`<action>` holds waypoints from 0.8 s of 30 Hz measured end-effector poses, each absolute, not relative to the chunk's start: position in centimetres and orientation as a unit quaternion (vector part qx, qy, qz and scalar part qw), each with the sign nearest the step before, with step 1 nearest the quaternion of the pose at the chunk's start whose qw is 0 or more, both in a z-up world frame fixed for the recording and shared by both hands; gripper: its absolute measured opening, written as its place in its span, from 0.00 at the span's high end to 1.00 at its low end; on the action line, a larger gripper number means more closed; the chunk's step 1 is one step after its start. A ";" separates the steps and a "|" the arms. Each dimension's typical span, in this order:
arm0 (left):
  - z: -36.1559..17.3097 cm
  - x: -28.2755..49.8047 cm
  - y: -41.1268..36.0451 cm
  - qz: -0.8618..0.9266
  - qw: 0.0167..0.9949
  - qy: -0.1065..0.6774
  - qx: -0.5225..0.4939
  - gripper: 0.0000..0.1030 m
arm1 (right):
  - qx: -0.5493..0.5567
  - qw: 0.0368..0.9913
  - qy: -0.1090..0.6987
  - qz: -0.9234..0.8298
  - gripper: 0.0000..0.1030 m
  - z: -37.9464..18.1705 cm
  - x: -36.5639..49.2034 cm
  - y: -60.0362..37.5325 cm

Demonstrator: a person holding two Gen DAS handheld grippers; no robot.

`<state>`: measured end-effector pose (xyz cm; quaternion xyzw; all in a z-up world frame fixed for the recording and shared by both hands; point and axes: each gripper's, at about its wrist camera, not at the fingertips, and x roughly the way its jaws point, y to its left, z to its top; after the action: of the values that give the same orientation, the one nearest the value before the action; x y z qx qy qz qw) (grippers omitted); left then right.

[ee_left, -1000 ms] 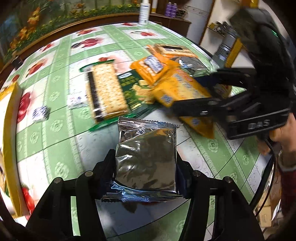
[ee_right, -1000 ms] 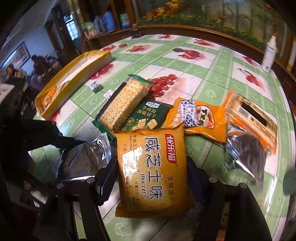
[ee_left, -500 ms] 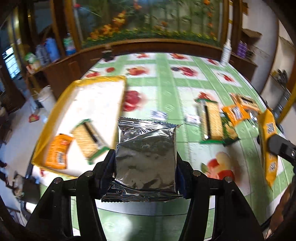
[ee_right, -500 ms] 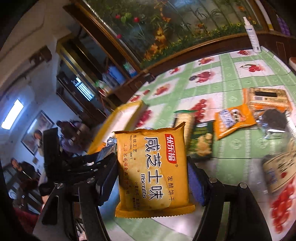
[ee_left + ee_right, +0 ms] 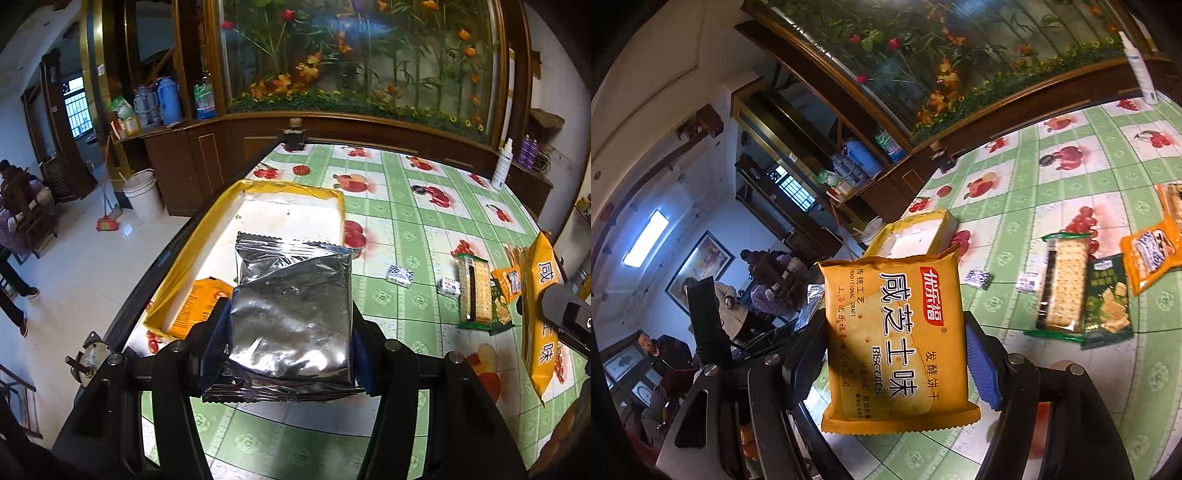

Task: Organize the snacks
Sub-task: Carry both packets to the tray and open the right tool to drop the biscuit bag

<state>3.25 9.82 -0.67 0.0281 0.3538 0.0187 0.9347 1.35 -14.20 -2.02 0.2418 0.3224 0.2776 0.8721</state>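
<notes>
While the left gripper (image 5: pixel 290 328) clamps the silver pack (image 5: pixel 291 314) across its width, jaws pressed flat on both side edges, the pack stands clear of the table with the tray (image 5: pixel 195 240) lying straight beyond it. The right gripper (image 5: pixel 895 354) likewise has its jaws closed on the yellow biscuit pack (image 5: pixel 894 339), held by its sides and lifted off the cloth; in the left view that pack shows edge-on at the far right. Both packs appear bound for the tray, which already has an orange pack (image 5: pixel 199 302) in its near corner, partly hidden behind the silver one.

To do this carry well, the left hand would best lead, since it is nearer the tray; it should bring the silver pack over the bare white floor of the tray past the orange pack, lower it until the bottom seam rests, then let go. The foil is slick and puffed, so squeezing harder risks crushing the contents, and easing off in mid-air risks a slip. The right hand should follow alongside, keeping apart from the left gripper so the two do not knock. Still on the table (image 5: pixel 406 229) are a cracker sleeve (image 5: pixel 1063 284), a green pack (image 5: pixel 1108 299), another orange pack (image 5: pixel 1152 254) and two small sweets (image 5: pixel 400 275), left for later trips
</notes>
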 end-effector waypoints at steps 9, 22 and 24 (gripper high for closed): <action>-0.8 3.7 11.7 0.034 0.934 0.355 0.016 0.45 | 0.245 0.865 0.335 0.282 0.31 -2.8 1.9 -12.8; -1.2 4.4 13.2 0.042 0.930 0.366 0.006 0.45 | 0.239 0.862 0.342 0.289 0.31 -3.1 2.7 -11.2; -1.3 4.6 13.4 0.044 0.929 0.368 0.005 0.45 | 0.238 0.860 0.345 0.291 0.31 -3.2 2.9 -11.0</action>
<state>4.57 13.43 -1.27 0.0050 0.3677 0.0443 0.9289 2.87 -11.03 -3.22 0.2378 0.3447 0.2905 0.8603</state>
